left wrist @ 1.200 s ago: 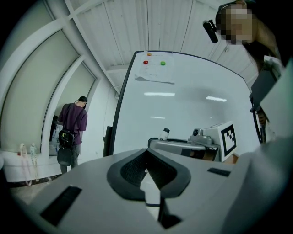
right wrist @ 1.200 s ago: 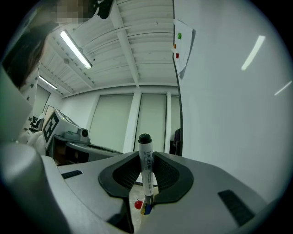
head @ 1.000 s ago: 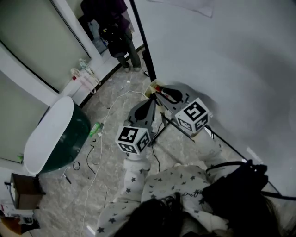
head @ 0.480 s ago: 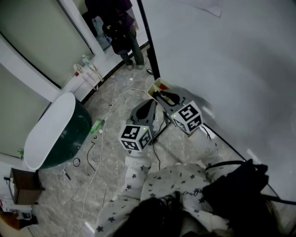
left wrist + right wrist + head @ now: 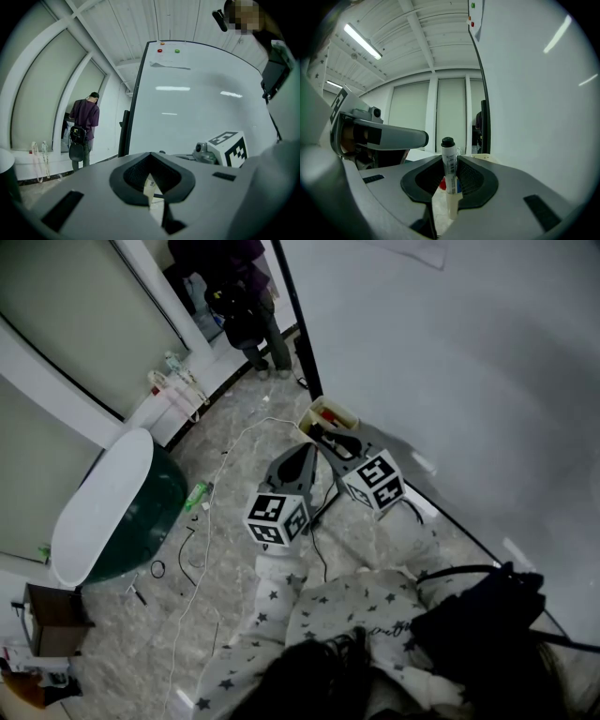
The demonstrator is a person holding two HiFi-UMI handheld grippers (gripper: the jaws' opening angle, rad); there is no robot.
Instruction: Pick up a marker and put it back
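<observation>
The person crouches on the marble floor (image 5: pixel 234 456) at the foot of a big whiteboard (image 5: pixel 450 362), with a gripper in each hand, both pointing toward the board's lower corner.

The right gripper (image 5: pixel 449 185) has its jaws closed partway onto a marker (image 5: pixel 450 168). The pads press on its white barrel from both sides. Seen from that gripper's own view, the marker stands upright between the jaws. Its black cap (image 5: pixel 447 142) sticks out past their tips and a barcode label runs down the barrel.

In the head view, those jaws sit just beside a small pale open box (image 5: pixel 330 414) resting on the floor against the whiteboard's frame. I can't tell whether the marker touches the box.

The left gripper (image 5: pixel 152 183) hangs close alongside, a little nearer the person. Its jaws are drawn together to a narrow slit with nothing gripped, and only a sliver of something pale beyond shows through the gap.

A red magnet (image 5: pixel 160 50) and a green magnet (image 5: pixel 176 50) sit near the top of the board. Further back, another person (image 5: pixel 239 306) stands facing away. A green bottle (image 5: pixel 194 495) and loose cables (image 5: pixel 202 549) lie on the floor to the left.
</observation>
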